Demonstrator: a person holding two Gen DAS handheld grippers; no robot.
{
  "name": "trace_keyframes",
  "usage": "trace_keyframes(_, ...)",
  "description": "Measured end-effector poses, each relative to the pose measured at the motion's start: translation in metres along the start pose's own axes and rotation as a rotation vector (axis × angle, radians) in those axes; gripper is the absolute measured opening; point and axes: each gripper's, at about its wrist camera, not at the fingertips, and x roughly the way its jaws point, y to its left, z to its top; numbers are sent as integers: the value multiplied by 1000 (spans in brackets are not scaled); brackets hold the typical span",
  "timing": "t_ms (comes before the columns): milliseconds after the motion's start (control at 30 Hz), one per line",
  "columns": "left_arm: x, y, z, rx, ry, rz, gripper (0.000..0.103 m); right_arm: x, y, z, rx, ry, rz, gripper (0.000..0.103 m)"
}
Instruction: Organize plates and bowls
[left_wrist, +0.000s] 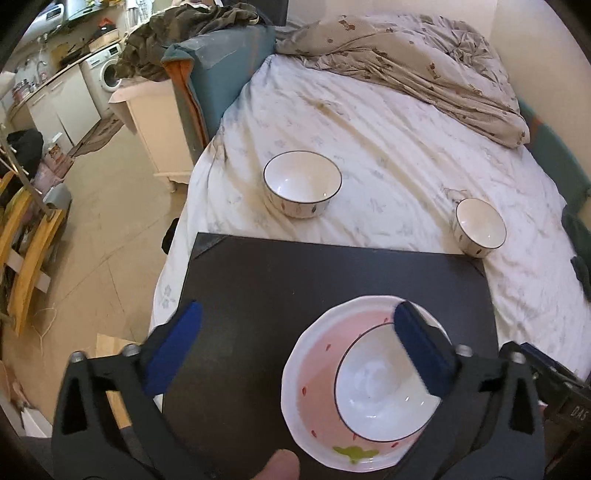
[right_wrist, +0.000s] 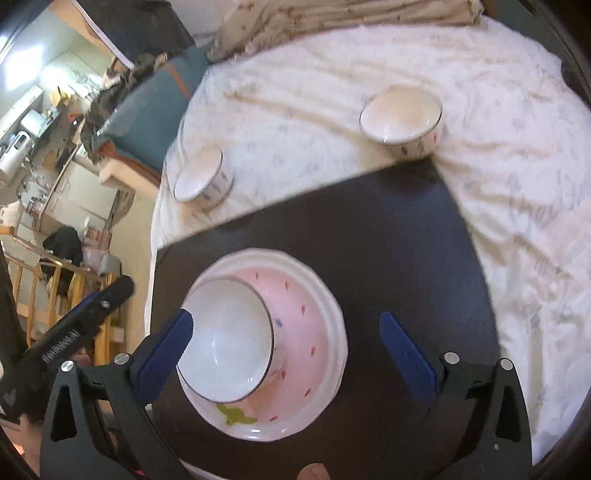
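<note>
A pink strawberry-pattern plate (left_wrist: 314, 373) lies on a black board (left_wrist: 295, 280), with a white dark-rimmed bowl (left_wrist: 380, 391) standing in it. The plate (right_wrist: 310, 317) and bowl (right_wrist: 229, 339) also show in the right wrist view. My left gripper (left_wrist: 295, 343) is open above the board, its right finger over the bowl's rim. My right gripper (right_wrist: 284, 343) is open, its left finger over the bowl's left edge. Two more white bowls sit on the bed sheet beyond the board, a larger bowl (left_wrist: 302, 184) (right_wrist: 402, 122) and a smaller bowl (left_wrist: 479, 226) (right_wrist: 201, 178).
The board (right_wrist: 369, 236) rests on a bed with a white sheet (left_wrist: 388, 122). A crumpled beige duvet (left_wrist: 406, 55) lies at the far end. The left gripper's body (right_wrist: 74, 325) shows at the left of the right wrist view. Floor and kitchen furniture (left_wrist: 74, 103) lie to the left.
</note>
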Motion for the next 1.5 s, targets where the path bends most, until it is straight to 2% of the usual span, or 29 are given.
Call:
trace_keyframes(167,9,-12,13,21,61,-7,103,-16,-3,17,-9,-61,-10,103)
trace_keyframes(333,9,-41,25,97,66,-8,103,-25,-11,39,-19,-95,-52,103)
trace_keyframes(500,12,-70,41,138,58,-5,103,-27,-35,58,56,-123,-15,103)
trace_keyframes(700,27,-101,59,158,79,-6,103,-19,-62,87,113,-130,-37,103)
trace_keyframes(867,42,-123,72,188,85,8,103,-13,-79,111,102,-157,-113,103)
trace_keyframes(1300,100,-163,103,133,169,-46,102,12,-126,141,189,-117,-136,103)
trace_keyframes(1367,109,-164,105,101,174,-69,100,17,-138,144,242,-78,-106,103)
trace_keyframes(1433,123,-169,107,85,204,-95,93,20,-153,147,310,-67,-61,103)
trace_keyframes(1500,137,-174,109,75,236,-110,89,24,-162,150,334,-70,-61,103)
